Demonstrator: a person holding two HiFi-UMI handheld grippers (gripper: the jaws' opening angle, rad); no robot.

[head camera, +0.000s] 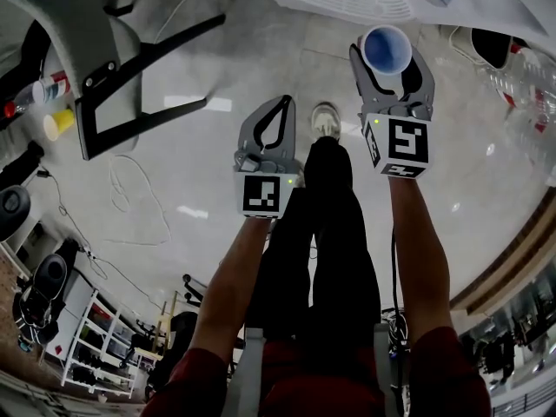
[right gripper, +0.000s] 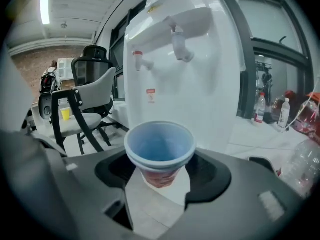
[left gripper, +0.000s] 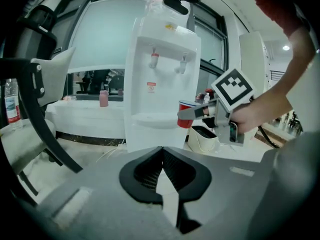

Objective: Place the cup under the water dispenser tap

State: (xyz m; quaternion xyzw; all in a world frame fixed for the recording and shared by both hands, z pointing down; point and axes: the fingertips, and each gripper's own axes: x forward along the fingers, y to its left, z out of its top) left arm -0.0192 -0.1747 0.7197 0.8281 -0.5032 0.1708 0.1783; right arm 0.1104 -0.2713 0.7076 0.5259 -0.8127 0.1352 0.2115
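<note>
Two grippers over glossy pale floor (head camera: 243,59). Far left: chair (head camera: 113,50), cable loops (head camera: 130,202) on floor. Left gripper (head camera: 283,102): jaws together, nothing btwn. Right gripper (head camera: 388,59) clamps cup (head camera: 387,49) upright, blue inside, in mid-air before white dispenser (right gripper: 200,74), lower than taps (right gripper: 179,45), not yet under them. Bottles (right gripper: 260,108) far right by window.

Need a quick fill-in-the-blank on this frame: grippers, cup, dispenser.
The right gripper holds the cup, which stands ___.
The left gripper is shut and holds ___.
The water dispenser has ___ taps.
Missing words: upright; nothing; two.
</note>
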